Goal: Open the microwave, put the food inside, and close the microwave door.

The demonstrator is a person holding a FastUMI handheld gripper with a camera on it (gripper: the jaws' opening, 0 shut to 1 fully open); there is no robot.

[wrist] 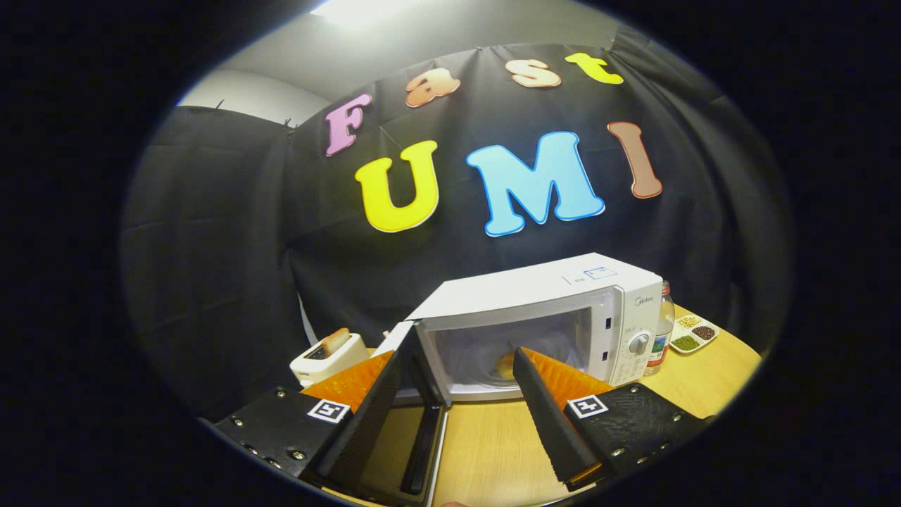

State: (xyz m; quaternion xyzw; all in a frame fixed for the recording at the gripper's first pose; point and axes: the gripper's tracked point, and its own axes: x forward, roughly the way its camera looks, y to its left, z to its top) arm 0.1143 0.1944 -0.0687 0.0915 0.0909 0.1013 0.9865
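A white microwave [563,310] stands on the wooden table [704,384] ahead of my fingers. Its door [415,366] is swung wide open to the left, edge-on to me, running down between my two fingers. Inside the lit cavity lies a pale round piece of food [504,366] on the turntable, just left of the right fingertip. My gripper [457,362] is open, with nothing pressed between the fingers. The left fingertip stands right beside the open door's edge; whether it touches I cannot tell.
A white toaster [328,357] with a slice of bread in it stands left of the microwave. Right of the microwave are a clear bottle [662,331] and a white divided dish [693,334] of beans. The black cloth wall closes the back.
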